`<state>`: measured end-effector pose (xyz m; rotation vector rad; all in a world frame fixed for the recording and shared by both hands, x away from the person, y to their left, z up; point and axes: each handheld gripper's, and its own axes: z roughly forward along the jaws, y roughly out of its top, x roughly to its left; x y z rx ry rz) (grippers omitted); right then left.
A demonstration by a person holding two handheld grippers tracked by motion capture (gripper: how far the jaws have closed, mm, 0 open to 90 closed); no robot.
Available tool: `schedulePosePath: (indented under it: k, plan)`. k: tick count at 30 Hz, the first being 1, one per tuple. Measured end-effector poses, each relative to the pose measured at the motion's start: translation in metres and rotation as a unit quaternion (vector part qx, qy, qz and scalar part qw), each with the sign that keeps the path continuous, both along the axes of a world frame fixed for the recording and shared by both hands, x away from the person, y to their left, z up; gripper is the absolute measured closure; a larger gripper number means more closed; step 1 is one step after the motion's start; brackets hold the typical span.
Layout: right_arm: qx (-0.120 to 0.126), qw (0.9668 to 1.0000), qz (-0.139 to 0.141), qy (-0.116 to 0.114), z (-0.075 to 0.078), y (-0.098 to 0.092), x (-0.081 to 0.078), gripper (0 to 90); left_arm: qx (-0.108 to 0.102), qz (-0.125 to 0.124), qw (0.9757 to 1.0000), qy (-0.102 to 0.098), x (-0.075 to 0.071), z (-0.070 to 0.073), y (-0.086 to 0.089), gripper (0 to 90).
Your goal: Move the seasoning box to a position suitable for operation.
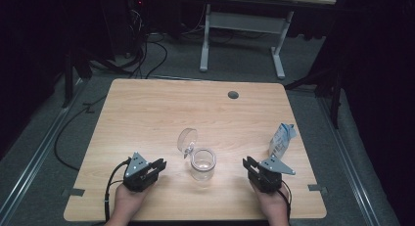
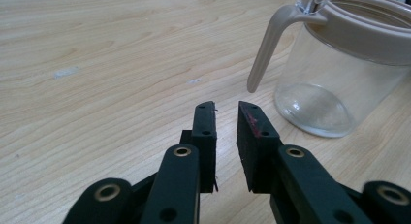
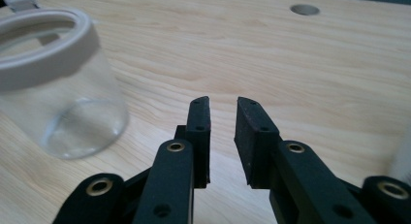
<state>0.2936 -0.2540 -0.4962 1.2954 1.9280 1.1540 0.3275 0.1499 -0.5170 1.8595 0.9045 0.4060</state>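
Between both grippers: 1 glass jar (image 1: 203,163) w/ lid flipped up, 1 packet (image 1: 282,140) beyond right gripper (image 1: 250,165). Left gripper (image 1: 160,165) & right: jaws slightly apart, nothing held or touched.

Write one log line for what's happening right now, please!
jar: lid open, empty | left hand-held gripper: open, holds nothing | right hand-held gripper: open, holds nothing | packet: untouched

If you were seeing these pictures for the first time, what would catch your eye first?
Probably the clear glass jar near the table's front middle, its hinged lid standing open behind it. Next, the two black tools flanking it: the left tool and the right tool, each with its jaws slightly apart and empty. A small white packet stands near the table's right edge.
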Motion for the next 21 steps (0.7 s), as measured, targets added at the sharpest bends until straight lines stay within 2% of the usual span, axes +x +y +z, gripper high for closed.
schedulePosePath:
  k: [7,11,16,18,21]
  plan:
    - [-0.012,0.9992,-0.037,-0.004,0.0,-0.021,-0.01,76.1,0.004,0.011,0.9999,-0.006,-0.002,0.001,0.006,74.9]
    - [-0.022,0.9985,-0.049,-0.007,0.002,-0.031,-0.015,71.1,0.003,0.011,0.9999,-0.01,-0.002,0.002,0.009,72.6]
    - [-0.021,0.9974,-0.067,-0.015,0.006,-0.045,-0.018,65.4,0.005,0.029,0.9995,-0.013,0.0,0.005,0.019,70.6]
    - [-0.028,0.9966,-0.074,-0.023,0.007,-0.049,-0.02,65.1,0.003,0.037,0.9992,-0.014,0.001,0.006,0.024,70.3]
    - [-0.023,0.9961,-0.081,-0.025,0.009,-0.055,-0.021,65.2,-0.002,0.044,0.999,-0.013,0.001,0.006,0.029,69.8]
